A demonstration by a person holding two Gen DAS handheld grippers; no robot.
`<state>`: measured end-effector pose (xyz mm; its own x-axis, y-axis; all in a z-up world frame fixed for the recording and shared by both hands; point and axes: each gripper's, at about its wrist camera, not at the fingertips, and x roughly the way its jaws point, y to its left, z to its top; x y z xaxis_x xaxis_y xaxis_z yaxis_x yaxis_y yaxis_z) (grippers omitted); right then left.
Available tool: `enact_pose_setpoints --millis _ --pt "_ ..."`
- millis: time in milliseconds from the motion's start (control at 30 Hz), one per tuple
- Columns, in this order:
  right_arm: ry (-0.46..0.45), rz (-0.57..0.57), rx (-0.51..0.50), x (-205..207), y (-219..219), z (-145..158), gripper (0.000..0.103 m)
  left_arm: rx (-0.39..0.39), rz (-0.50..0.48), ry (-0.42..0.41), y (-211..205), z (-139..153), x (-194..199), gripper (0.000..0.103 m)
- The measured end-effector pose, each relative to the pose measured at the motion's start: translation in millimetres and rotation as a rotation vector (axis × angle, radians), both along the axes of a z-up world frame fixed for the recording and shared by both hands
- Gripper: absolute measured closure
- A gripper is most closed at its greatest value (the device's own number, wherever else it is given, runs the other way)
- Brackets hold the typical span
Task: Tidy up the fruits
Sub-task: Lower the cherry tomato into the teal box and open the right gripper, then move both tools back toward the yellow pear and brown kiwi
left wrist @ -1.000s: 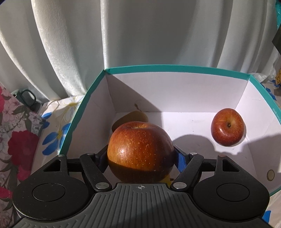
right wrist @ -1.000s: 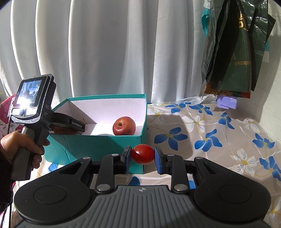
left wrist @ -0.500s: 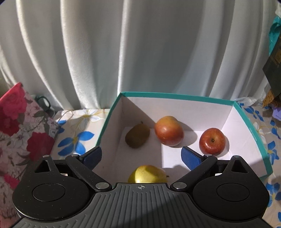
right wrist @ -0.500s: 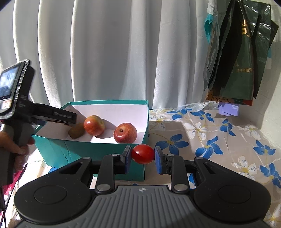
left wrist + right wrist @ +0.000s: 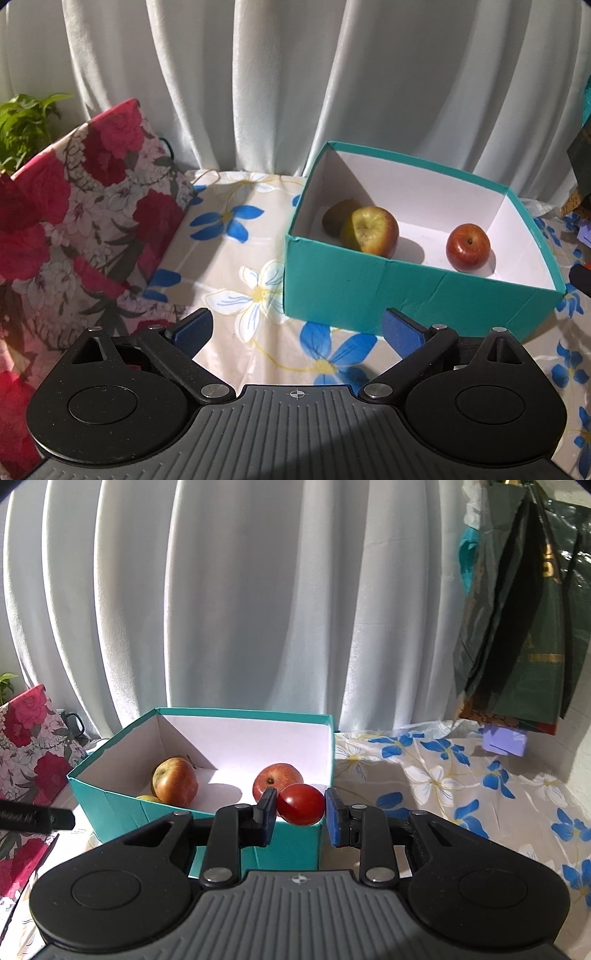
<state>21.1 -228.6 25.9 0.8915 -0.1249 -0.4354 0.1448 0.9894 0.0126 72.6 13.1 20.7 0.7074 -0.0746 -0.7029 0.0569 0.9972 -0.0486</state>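
Observation:
A teal box (image 5: 388,284) with a white inside holds a large red-yellow apple (image 5: 373,230), a brown kiwi (image 5: 334,218) behind it and a small red apple (image 5: 468,248). My left gripper (image 5: 297,328) is open and empty, in front of and left of the box. In the right wrist view the box (image 5: 110,805) shows the large apple (image 5: 174,781), a small red apple (image 5: 277,777) and a bit of yellow fruit (image 5: 147,798). My right gripper (image 5: 300,814) is shut on a small red tomato (image 5: 300,805), just before the box's near right corner.
A floral red cushion (image 5: 74,229) lies left of the box. A flowered cloth (image 5: 236,266) covers the surface. White curtains hang behind. Dark bags (image 5: 517,627) hang at the right above a purple block (image 5: 504,740). A plant (image 5: 22,125) stands far left.
My left gripper let go of the large apple in the box, opened, and pulled back and left out of the box. My right gripper moved slightly closer with the tomato.

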Motion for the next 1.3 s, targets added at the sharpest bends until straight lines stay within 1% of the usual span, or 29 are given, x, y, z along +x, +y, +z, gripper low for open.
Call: enact_pose_setpoints --millis 133,333,467,633,933,1167,1200,1233,1300 --pt "0.006 0.010 -0.008 13 2 -3 0.076 0.017 0.016 -0.008 6 -2 -12 0.002" --pt "0.028 0.025 -0.013 28 5 -11 0.076 0.020 0.048 0.027 15 -10 -19 0.002" --pt "0.040 0.043 -0.029 41 8 -18 0.076 0.017 0.068 0.030 20 -10 -26 0.002" --pt "0.080 0.038 -0.017 57 5 -30 0.076 0.020 0.094 0.040 27 -10 -31 0.002" --pt "0.081 0.030 0.008 62 0 -34 0.076 0.034 0.133 0.045 35 -9 -42 0.002" --pt "0.084 0.039 0.009 62 -2 -33 0.075 0.046 0.101 0.048 29 -12 -51 0.002" --pt "0.083 0.043 0.013 61 -3 -33 0.072 0.048 0.090 0.045 27 -13 -53 0.002" --pt "0.077 0.050 0.016 60 -3 -32 0.063 0.049 0.080 0.042 26 -14 -55 0.002" --pt "0.058 0.059 0.016 56 -2 -30 0.052 0.053 0.061 0.041 22 -16 -58 0.002"
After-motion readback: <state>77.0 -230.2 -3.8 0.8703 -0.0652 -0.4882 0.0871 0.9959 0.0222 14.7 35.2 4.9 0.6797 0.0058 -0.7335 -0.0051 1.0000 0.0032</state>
